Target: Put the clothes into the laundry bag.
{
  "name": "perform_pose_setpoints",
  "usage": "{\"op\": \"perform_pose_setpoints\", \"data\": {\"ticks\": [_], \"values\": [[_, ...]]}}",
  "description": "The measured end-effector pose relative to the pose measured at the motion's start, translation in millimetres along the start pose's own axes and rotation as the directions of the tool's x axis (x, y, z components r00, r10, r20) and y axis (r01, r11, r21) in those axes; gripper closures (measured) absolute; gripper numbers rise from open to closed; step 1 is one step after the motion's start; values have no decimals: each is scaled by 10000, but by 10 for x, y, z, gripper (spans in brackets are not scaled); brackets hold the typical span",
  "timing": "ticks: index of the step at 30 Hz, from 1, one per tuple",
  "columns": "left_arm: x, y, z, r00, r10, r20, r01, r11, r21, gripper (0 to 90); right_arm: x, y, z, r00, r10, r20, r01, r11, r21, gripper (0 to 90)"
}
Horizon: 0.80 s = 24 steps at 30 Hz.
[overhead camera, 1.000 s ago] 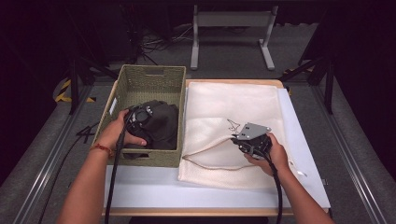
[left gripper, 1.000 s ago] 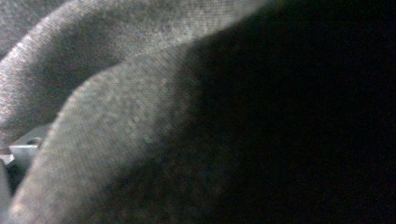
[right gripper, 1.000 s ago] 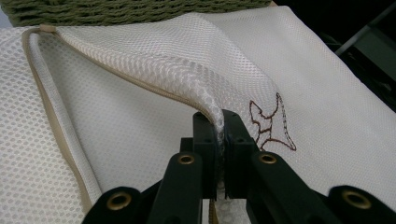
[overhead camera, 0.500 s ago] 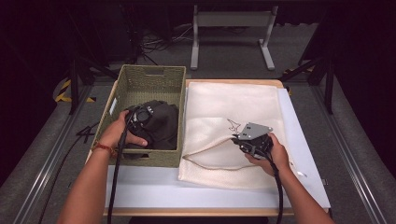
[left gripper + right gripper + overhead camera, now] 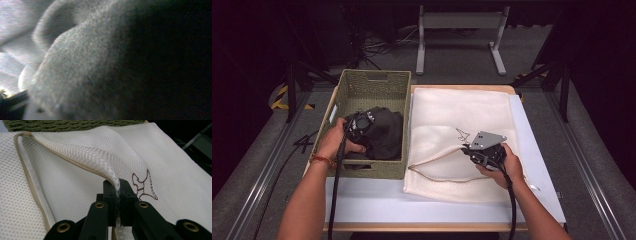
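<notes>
Seen from the high view: a woven olive-green rectangular basket [image 5: 374, 82] at the left of the white tabletop [image 5: 377, 202], with a crumpled dark grey fabric garment [image 5: 384, 132] heaped in its near half. Left gripper [image 5: 362, 125] pushed down into that garment inside the basket, held by the left hand [image 5: 337, 142] over the basket's left wall. Jaws just closed partway from wide open, with cloth bunched up between them; in the left gripper view, fuzzy grey knit [image 5: 95, 70] pressed right up against the lens, the jaws themselves buried, so impossible to tell whether the pads already pinch the fabric or merely have it between them. Just beside the basket on the right, lying flat: a cream-white mesh laundry bag [image 5: 462, 115] with beige piping along its opening and a small brown embroidered figure [image 5: 143, 186] stitched on its upper layer. Right gripper [image 5: 117, 192] clamped tight on the edge of the bag's upper mesh layer close to that figure, jaws nearly together with only the thin netting between them, lifting that layer into a low ridge above the lower layer so the mouth gapes towards the basket. Right hand [image 5: 507, 167] resting over the near right part of the bag, cable [image 5: 512, 210] trailing back along the forearm.
</notes>
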<state>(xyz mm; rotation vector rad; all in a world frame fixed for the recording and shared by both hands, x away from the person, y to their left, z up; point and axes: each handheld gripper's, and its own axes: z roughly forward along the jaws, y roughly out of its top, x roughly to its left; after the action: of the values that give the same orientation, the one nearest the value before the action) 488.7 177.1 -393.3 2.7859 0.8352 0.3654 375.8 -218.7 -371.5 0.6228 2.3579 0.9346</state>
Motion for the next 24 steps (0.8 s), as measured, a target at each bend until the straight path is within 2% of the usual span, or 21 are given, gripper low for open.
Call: {"op": "perform_pose_setpoints", "data": {"ticks": [2, 5, 7, 9, 10, 11, 12, 13, 15, 16, 17, 18, 19, 20, 23, 24], "values": [[-26, -1, -25, 9994, -84, -348, 76, 9997, -240, 462, -2, -2, -5, 10000, -4, -18, 4, 10000, 2, 860], [-39, -16, -73, 9965, -5, -836, -41, 9985, -546, 510, -7, -4, -9, 10000, 16, -20, -16, 10000, -58, 861], [-48, -24, -103, 9912, 21, -1322, -109, 9978, -658, 530, -9, -5, -14, 10000, 18, -17, -18, 10000, -71, 861], [-70, -30, -145, 9804, 132, -1968, -277, 9971, -715, 549, -9, -6, -19, 10000, 53, -18, -54, 9999, -97, 862], [-66, -38, -173, 9777, 66, -2098, -256, 9958, -877, 558, -12, -6, -21, 10000, 66, -20, -66, 9999, -107, 862], [-63, -49, -194, 9767, -162, -2139, -93, 9930, -1177, 566, -15, -7, -22, 10000, 82, -27, -82, 9999, -106, 863], [-60, -61, -219, 9763, -205, -2154, -76, 9916, -1290, 568, -18, -8, -22, 10000, 73, -23, -74, 9999, -109, 863], [-59, -72, -247, 9724, -211, -2322, -120, 9901, -1400, 571, -18, -8, -22, 10000, 83, -24, -83, 9999, -111, 863], [-55, -89, -306, 9718, -284, -2342, -114, 9859, -1668, 576, -16, -5, -26, 10000, 99, 3, -99, 9999, -131, 863], [-62, -102, -332, 9681, -506, -2453, -4, 9791, -2033, 581, -19, -5, -29, 10000, 95, 22, -95, 9998, -157, 863], [-58, -121, -379, 9711, -583, -2315, 50, 9745, -2245, 590, -20, -4, -30, 9999, 126, 11, -126, 9997, -205, 863], [-61, -135, -406, 9710, -700, -2287, 111, 9684, -2493, 606, -23, -4, -33, 9999, 127, 18, -127, 9997, -210, 863], [-61, -135, -406, 9710, -700, -2287, 111, 9684, -2493, 618, -23, -2, -35, 9999, 134, 31, -133, 9996, -230, 863], [-68, -158, -458, 9696, -741, -2334, 65, 9606, -2780, 618, -23, -2, -35, 9999, 134, 31, -133, 9996, -230, 863], [-87, -225, -566, 9675, -979, -2330, 166, 9446, -3278, 638, -27, 5, -51, 9998, 163, 102, -159, 9994, -305, 866], [-83, -243, -581, 9688, -1071, -2237, 254, 9401, -3401, 640, -30, 8, -57, 9998, 184, 109, -180, 9992, -349, 866]]}}
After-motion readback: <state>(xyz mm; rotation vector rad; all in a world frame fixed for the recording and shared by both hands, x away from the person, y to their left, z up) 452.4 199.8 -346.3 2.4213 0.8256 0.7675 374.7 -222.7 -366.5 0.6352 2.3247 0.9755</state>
